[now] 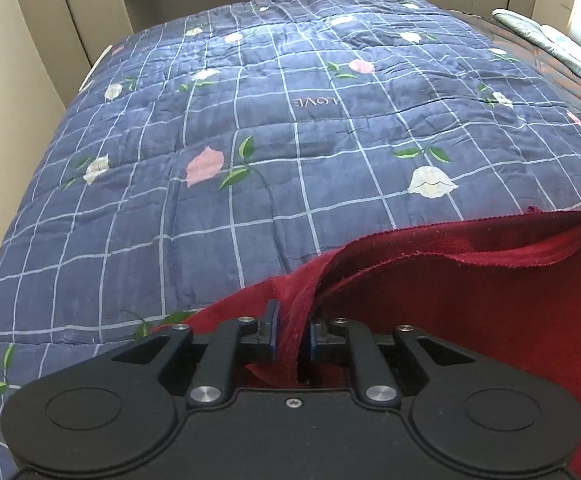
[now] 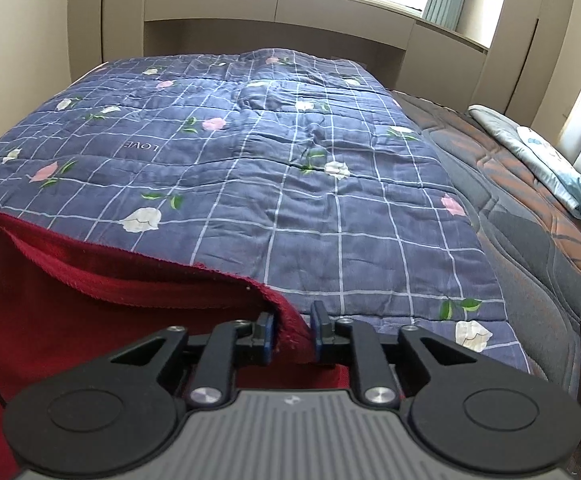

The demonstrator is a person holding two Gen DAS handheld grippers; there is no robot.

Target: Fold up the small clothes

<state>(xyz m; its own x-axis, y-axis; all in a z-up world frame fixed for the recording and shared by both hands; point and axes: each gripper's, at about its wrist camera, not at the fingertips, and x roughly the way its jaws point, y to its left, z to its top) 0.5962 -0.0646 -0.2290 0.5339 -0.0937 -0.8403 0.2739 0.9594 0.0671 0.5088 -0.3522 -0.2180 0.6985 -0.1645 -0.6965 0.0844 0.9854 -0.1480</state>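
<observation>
My left gripper point(image 1: 292, 334) is a little open, with a corner of the red cloth point(image 1: 490, 300) loose between its pads. My right gripper point(image 2: 292, 334) is a little open too, around another corner. The cloth lies on the near edge of the blue blanket point(image 1: 290, 140).

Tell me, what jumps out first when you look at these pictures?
The dark red cloth jumps out, bunched at the near edge of the bed and running between both tools. Behind it spreads a blue checked quilt dotted with pink and white flowers. A pale patterned pillow lies on the far right.
</observation>
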